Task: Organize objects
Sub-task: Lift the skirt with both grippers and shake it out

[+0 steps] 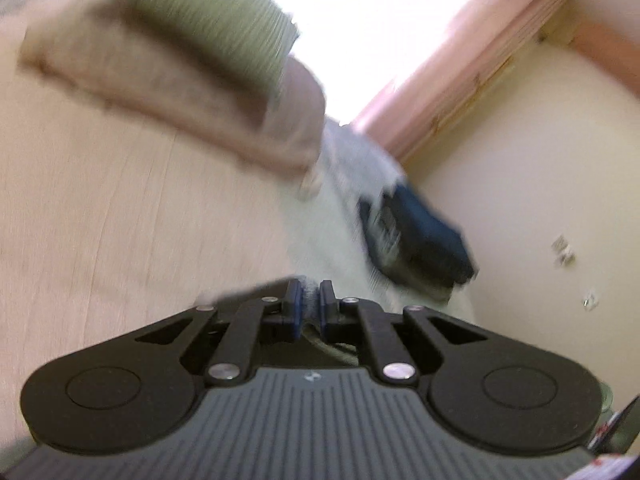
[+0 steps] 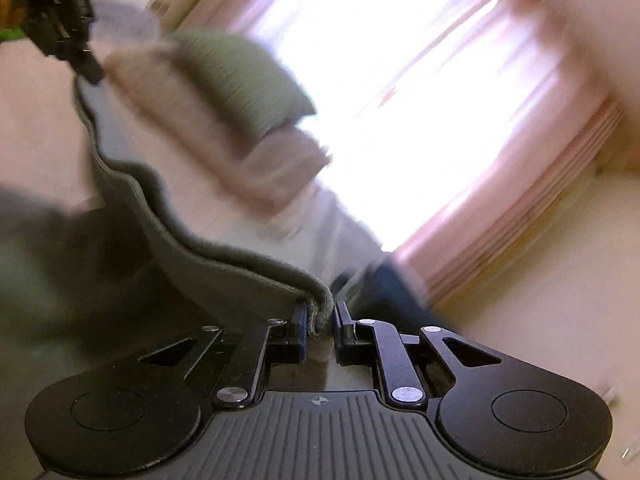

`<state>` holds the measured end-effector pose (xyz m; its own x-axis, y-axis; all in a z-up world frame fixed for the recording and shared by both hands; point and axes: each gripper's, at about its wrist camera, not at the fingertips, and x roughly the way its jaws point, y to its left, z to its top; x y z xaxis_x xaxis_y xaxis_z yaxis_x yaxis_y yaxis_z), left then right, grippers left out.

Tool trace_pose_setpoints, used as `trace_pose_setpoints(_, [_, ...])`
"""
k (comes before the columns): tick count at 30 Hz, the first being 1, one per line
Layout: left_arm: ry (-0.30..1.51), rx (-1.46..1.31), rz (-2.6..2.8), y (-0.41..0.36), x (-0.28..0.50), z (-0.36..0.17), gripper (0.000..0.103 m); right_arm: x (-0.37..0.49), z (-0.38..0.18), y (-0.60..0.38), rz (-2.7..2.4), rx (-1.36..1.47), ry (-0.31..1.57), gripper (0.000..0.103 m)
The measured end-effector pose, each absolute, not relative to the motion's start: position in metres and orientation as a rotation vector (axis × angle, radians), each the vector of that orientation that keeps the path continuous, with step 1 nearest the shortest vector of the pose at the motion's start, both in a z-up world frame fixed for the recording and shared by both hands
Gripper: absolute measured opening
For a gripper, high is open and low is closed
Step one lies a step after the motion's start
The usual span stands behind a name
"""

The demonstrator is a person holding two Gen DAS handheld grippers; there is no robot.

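A grey-green cloth [image 2: 180, 248] hangs stretched between both grippers, its stitched hem running from lower centre up to the top left. In the right wrist view my right gripper [image 2: 322, 312] is shut on a folded bit of that hem. The left gripper [image 2: 94, 74] shows at the top left, at the cloth's other end. In the left wrist view my left gripper [image 1: 310, 292] is shut on a small pinch of the cloth [image 1: 310, 298]; the rest of the cloth is hidden below it. Both views are blurred.
A pale bed surface [image 1: 100, 220] lies below, with a beige pillow [image 1: 160, 92] and a green ribbed pillow [image 1: 208, 20] on it. A grey-white fabric [image 1: 360, 160] and a dark blue item [image 1: 424, 236] lie beyond. Pink curtains [image 1: 460, 80] frame a bright window; a cream wall [image 1: 540, 180] stands right.
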<state>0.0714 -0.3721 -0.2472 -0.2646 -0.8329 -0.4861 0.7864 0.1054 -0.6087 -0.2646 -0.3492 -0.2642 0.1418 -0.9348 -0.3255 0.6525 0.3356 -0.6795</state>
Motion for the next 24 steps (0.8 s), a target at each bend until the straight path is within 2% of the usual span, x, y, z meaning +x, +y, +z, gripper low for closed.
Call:
trace_pose_setpoints(7, [0.690,-0.105,-1.563,-0.453,0.075,-0.144,0.004,-0.242,-0.184,-0.489,-1.196,-0.486,0.601,0.009])
trace_pose_setpoints(8, [0.643,-0.105,-1.559,-0.469,0.077,-0.134,0.000,-0.235,-0.177,-0.511,-1.182,-0.485,0.594,0.009])
trace_pose_setpoints(11, [0.504,-0.108,-1.511,-0.526,0.086,-0.109,0.000,-0.207,-0.170,-0.577,-1.142,-0.475,0.592,0.009])
trace_pose_setpoints(12, [0.490,-0.088,-1.460,-0.549,0.090,-0.106,0.000,-0.197,-0.173,-0.599,-1.145,-0.481,0.595,0.003])
trace_pose_setpoints(13, [0.509,-0.075,-1.420,-0.576,0.097,-0.107,0.000,-0.185,-0.179,-0.624,-1.200,-0.507,0.597,0.002])
trace_pose_setpoints(14, [0.542,-0.060,-1.438,-0.595,0.103,-0.112,0.000,-0.176,-0.183,-0.654,-1.268,-0.499,0.612,0.002])
trace_pose_setpoints(16, [0.604,0.037,-1.346,-0.630,0.110,-0.134,0.007,-0.172,-0.194,-0.715,-1.305,-0.322,0.731,0.003])
trace_pose_setpoints(18, [0.697,0.133,-1.348,-0.645,0.114,-0.169,0.024,-0.183,-0.210,-0.741,-1.313,-0.105,0.773,0.003])
trace_pose_setpoints(19, [0.744,0.190,-1.360,-0.647,0.115,-0.192,0.034,-0.196,-0.219,-0.741,-1.292,0.017,0.741,0.003])
trace_pose_setpoints(20, [0.768,0.248,-1.361,-0.643,0.114,-0.214,0.040,-0.213,-0.232,-0.734,-1.259,0.136,0.688,0.004])
trace_pose_setpoints(22, [0.817,0.382,-1.354,-0.638,0.112,-0.264,0.040,-0.243,-0.264,-0.715,-1.194,0.365,0.637,0.008])
trace_pose_setpoints(24, [0.906,0.463,-1.384,-0.635,0.111,-0.309,0.040,-0.267,-0.297,-0.692,-1.136,0.571,0.576,0.019])
